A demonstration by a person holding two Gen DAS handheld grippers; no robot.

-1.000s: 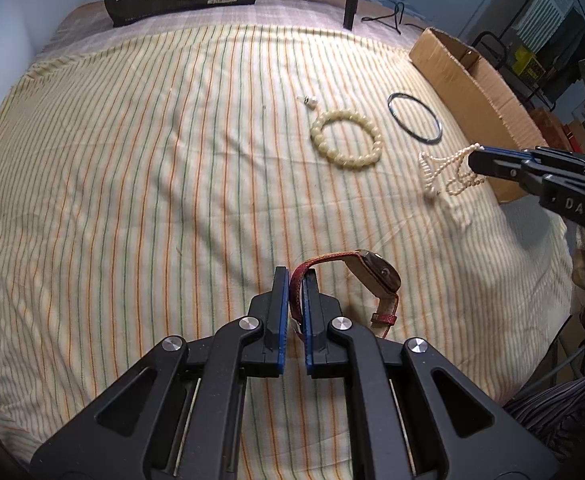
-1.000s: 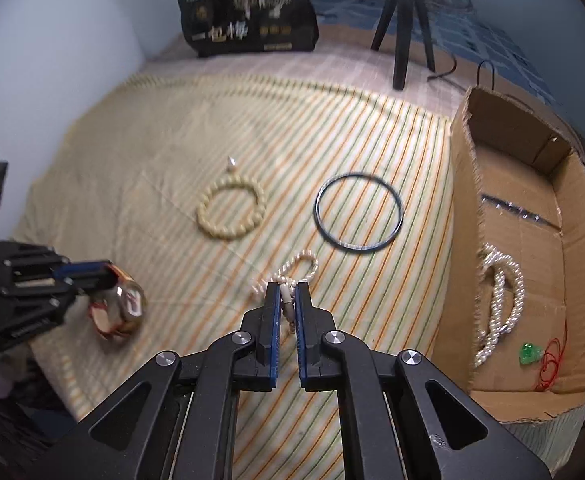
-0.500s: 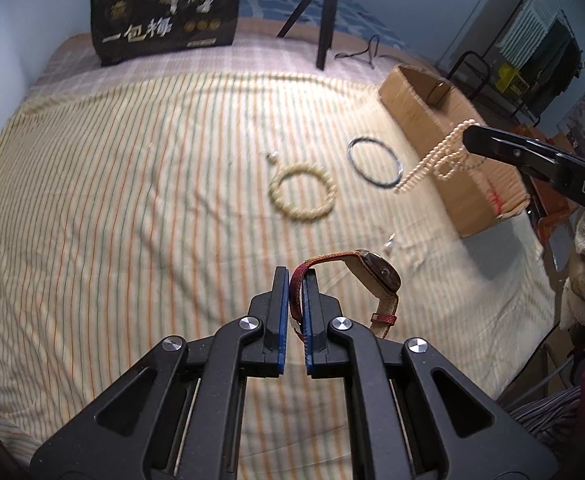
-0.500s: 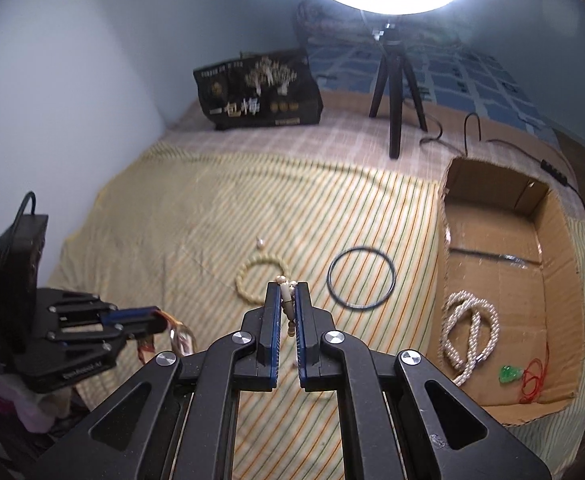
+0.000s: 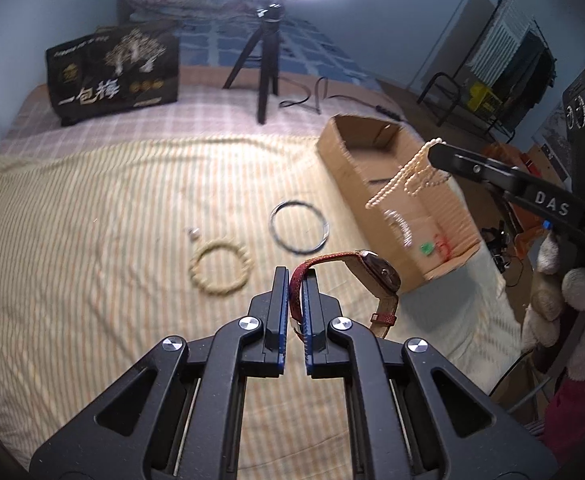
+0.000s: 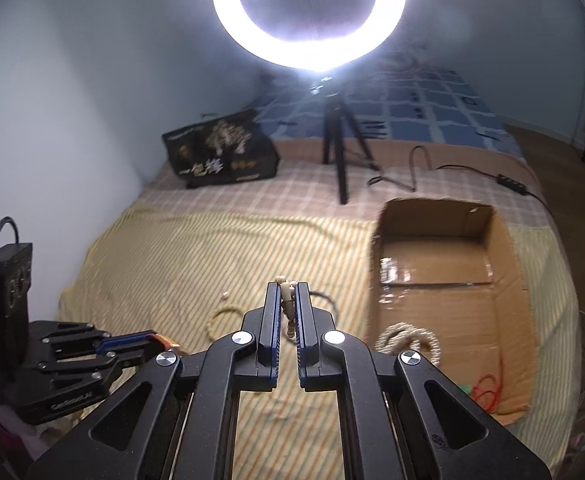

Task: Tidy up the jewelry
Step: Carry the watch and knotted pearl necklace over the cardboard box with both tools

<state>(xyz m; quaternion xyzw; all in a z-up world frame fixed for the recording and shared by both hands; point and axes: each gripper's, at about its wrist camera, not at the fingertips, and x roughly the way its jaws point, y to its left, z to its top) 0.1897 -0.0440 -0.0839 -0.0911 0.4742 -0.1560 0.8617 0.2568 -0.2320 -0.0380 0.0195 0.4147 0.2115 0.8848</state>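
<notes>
My left gripper is shut on the red strap of a wristwatch, held above the striped bedspread. My right gripper is shut on a pearl necklace; in the left wrist view the necklace dangles over the open cardboard box. The box holds a coiled pearl rope, a green charm and a red cord. A cream bead bracelet, a dark bangle and a small pearl lie on the bedspread.
A black printed bag and a tripod with a ring light stand at the back of the bed. A cable runs behind the box. The wall is on the left; a rack is at the far right.
Both grippers have risen well above the bed. The right gripper has lifted the pearl necklace off the bedspread and carried it over the box. The left still holds the watch.
</notes>
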